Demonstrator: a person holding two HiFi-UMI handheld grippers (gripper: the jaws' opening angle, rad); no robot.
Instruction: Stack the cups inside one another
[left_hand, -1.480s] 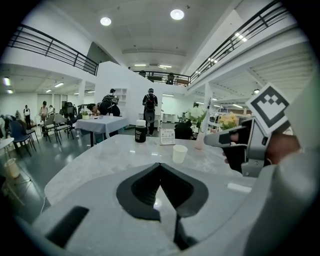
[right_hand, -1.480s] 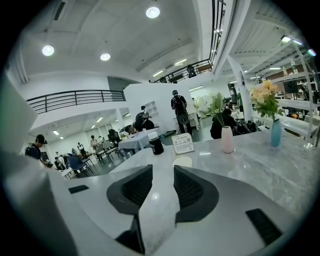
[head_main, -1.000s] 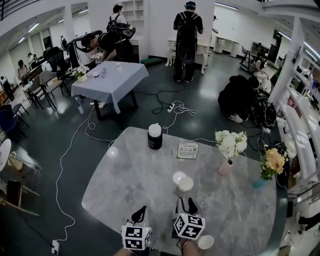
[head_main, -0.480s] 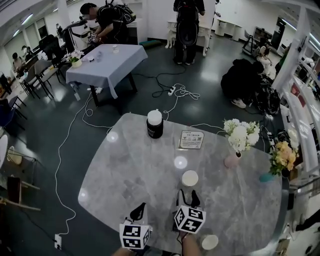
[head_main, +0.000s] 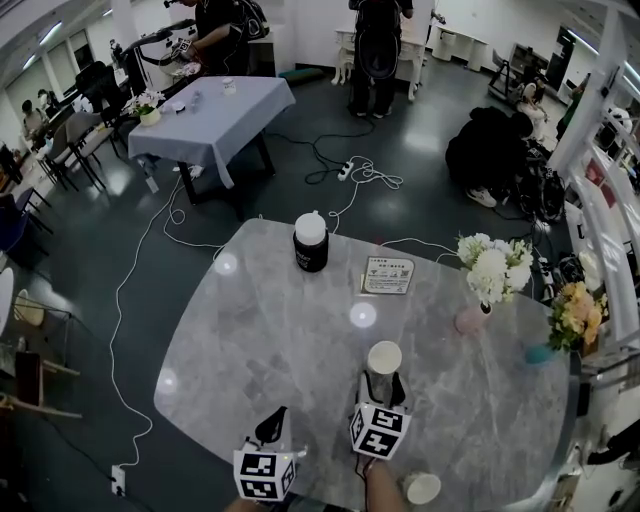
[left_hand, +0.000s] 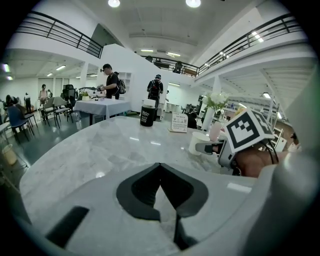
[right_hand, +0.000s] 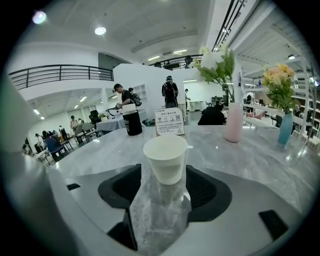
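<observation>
While my right gripper (head_main: 383, 392) has just been spreading its jaws, a white cup (right_hand: 165, 157) stands upright between them on the marble table (head_main: 260, 330), unpinched. Left gripper (left_hand: 160, 170): tips pressed together, empty. Second cup (head_main: 423, 488) sits near the table edge.

Overhead, two low views; shared table (head_main: 260, 330)

The surface (head_main: 250, 340) is pale grey marble with darker veins. The cup (head_main: 384, 357) is off-white, and so is the second cup (head_main: 423, 488). The left claw (head_main: 276, 424) and right claw (head_main: 385, 388) are grey with black pads (right_hand: 120, 187) and carry black-and-white square markers (head_main: 379, 432). The jar (head_main: 310, 262) is black with a white lid (head_main: 310, 228). White flowers (head_main: 492, 268) fill a pink vase (head_main: 470, 320), and orange flowers (head_main: 577, 315) fill a teal vase (head_main: 538, 354).
</observation>
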